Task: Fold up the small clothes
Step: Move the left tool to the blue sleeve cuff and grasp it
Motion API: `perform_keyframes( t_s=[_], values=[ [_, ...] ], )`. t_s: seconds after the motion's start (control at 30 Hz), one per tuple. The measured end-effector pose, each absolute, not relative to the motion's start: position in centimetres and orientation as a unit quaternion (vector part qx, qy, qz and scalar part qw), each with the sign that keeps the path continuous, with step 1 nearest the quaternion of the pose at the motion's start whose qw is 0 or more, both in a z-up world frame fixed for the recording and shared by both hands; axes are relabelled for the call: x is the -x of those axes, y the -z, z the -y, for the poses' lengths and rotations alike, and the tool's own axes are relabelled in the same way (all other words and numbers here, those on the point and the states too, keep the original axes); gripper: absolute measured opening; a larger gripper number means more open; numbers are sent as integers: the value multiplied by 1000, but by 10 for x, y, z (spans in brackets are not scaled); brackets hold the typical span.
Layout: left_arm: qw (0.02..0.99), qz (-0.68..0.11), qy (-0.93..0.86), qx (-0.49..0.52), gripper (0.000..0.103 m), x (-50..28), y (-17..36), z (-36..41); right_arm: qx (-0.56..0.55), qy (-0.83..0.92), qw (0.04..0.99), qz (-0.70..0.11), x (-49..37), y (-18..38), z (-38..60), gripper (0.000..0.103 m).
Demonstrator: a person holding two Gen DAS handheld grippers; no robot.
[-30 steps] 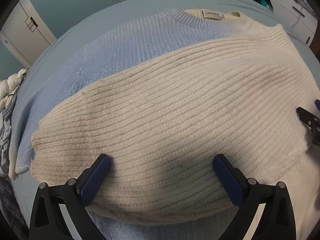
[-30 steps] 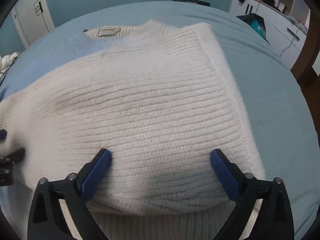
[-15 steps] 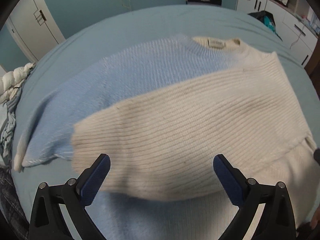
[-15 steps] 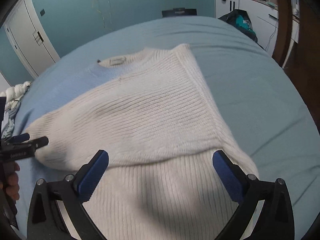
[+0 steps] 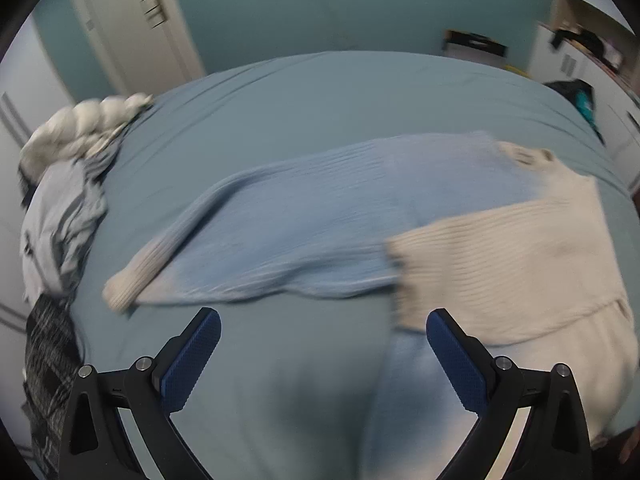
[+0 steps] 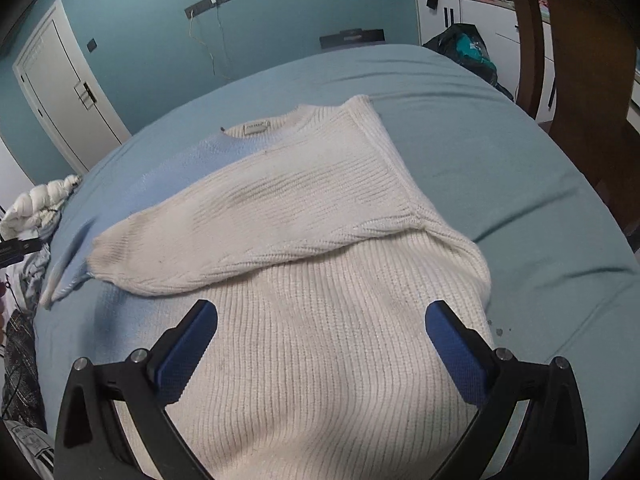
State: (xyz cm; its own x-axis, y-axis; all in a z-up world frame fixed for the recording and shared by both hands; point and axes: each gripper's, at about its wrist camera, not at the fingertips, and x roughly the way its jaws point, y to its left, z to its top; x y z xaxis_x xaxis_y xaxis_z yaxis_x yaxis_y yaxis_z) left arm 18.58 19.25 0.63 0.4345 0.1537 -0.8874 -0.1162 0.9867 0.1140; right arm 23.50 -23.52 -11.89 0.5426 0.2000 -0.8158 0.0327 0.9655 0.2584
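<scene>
A knit sweater [image 6: 320,240], cream on one half and light blue on the other, lies flat on the blue bed. Its cream sleeve [image 6: 224,236] is folded across the chest. The blue sleeve [image 5: 256,240] stretches out to the left, with a cream cuff [image 5: 124,284]. My left gripper [image 5: 322,356] is open and empty, above the bare sheet below the blue sleeve. My right gripper [image 6: 320,344] is open and empty, above the sweater's cream lower body. The left view is motion-blurred.
A heap of other clothes [image 5: 68,184] lies at the bed's left edge, also in the right wrist view [image 6: 32,216]. White cupboards and a dark bag [image 6: 464,48] stand past the bed's far right. A wooden post [image 6: 576,80] stands at the right.
Both grippers have pulled back and up from the sweater. The left one has swung left, off the cream sleeve to over the sheet below the blue sleeve. The sweater lies still.
</scene>
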Motion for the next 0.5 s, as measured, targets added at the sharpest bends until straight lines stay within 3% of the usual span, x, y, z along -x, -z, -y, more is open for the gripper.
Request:
perform_keyframes(
  t_s=[0.3,0.5],
  values=[
    [790,-574,-176,126,103,-168,74,-354,-153,-93,829,-530,-253,141,232,102],
    [770,-540,-234,245,103,-166,117,-442,-140,-92,816,-553,-258,152,224,102]
  ],
)
